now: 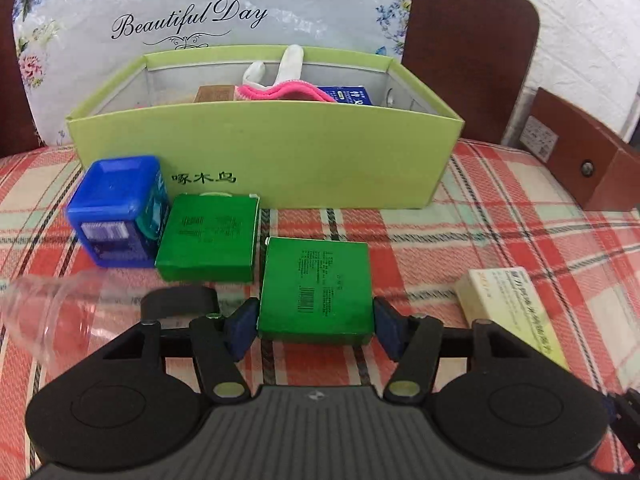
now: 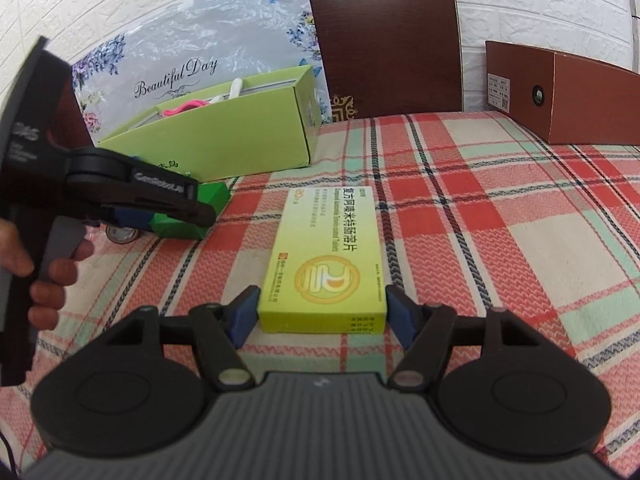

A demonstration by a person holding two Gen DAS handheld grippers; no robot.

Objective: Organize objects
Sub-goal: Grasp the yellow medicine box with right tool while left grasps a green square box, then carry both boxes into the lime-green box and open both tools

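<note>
Inside green bin [image 1: 256, 152], pink cloth [image 1: 280, 94]; left gripper [image 1: 316, 322] clamping green box [image 1: 316, 284], right gripper [image 2: 322, 316] clamping yellow carton [image 2: 326, 264].

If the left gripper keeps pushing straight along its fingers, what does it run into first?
The left gripper is already clamped on a green box. Straight beyond that lies a strip of bare cloth, then the front wall of the light green storage box, as far as depth can be judged.
</note>
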